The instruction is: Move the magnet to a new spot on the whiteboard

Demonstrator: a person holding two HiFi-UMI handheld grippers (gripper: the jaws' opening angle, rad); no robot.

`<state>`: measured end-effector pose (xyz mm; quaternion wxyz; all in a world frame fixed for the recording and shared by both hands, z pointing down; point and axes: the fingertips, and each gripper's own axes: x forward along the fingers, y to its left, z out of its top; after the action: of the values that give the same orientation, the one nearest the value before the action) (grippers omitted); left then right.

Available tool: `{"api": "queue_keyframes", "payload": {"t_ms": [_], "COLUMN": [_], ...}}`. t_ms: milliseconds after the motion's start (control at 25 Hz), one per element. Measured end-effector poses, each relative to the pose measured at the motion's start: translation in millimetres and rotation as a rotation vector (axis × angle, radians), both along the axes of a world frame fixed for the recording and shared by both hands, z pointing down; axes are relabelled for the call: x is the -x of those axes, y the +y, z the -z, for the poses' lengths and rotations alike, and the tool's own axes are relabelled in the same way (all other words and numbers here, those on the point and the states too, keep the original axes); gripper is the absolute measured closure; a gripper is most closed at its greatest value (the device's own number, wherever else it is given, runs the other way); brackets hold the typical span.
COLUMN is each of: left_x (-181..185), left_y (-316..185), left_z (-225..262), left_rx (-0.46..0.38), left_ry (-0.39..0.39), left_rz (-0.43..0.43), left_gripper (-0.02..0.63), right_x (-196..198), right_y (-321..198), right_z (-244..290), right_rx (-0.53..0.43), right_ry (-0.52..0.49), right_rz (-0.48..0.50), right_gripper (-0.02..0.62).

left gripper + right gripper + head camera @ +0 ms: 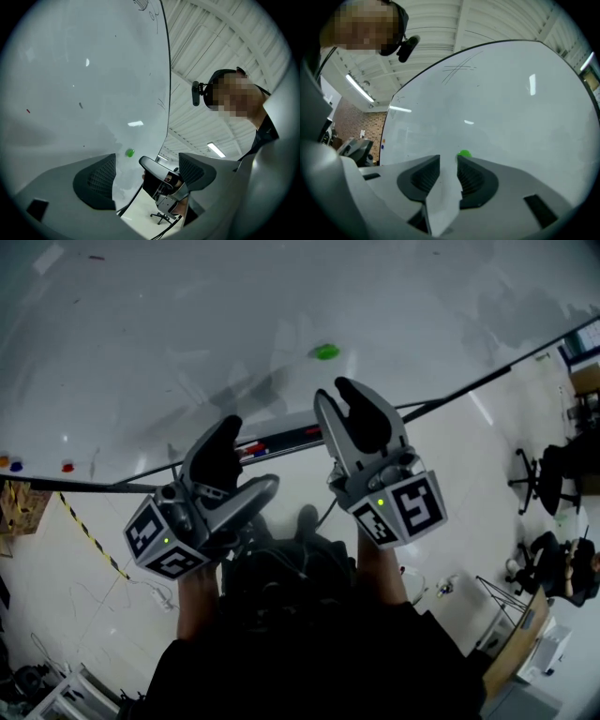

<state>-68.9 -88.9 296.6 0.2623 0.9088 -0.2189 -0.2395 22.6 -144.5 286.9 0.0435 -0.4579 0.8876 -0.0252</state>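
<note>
Left gripper (239, 463): your jaws stand wide apart with nothing between them.
Magnet (325, 352): green, stuck on the whiteboard (169, 315), just beyond your right gripper's tips and not touching them.
Right gripper (343, 405): your jaws are parted and empty, pointing toward the magnet.

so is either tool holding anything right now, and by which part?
Nothing is held. The left tool and right tool both have jaws apart and empty; the green magnet sits on the whiteboard, untouched, beyond the right tool's tips.
</note>
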Motion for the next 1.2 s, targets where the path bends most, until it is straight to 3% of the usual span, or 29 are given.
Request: {"api": "queue_keyframes", "payload": {"t_ms": [360,480,720,1200], "left_x": [-4,-10,-23,-103], "left_y": [4,15,37,95], "left_z": [-22,-14,-3,13], "left_rx": [0.034,0.011,-0.008,-0.021], "left_ry": [0.021,0.033,0.007,-0.03], "left_rz": [-0.113,-0.126,-0.086,-0.007], "left_gripper": [0.193,0.193,0.193,0.193], "right_x": [-10,-18,-22,-93], "right_y": [40,57,83,151], "right_z": [-14,-8,14,35], "right_rx": [0.066,0.055,0.002,-0.046], "right_ry": [-0.119,-0.13,-0.176,-0.257], "right_rz": [-0.004,-0.014,0.085,0.264], "right_gripper": [0.453,0.453,0.454,0.483]}}
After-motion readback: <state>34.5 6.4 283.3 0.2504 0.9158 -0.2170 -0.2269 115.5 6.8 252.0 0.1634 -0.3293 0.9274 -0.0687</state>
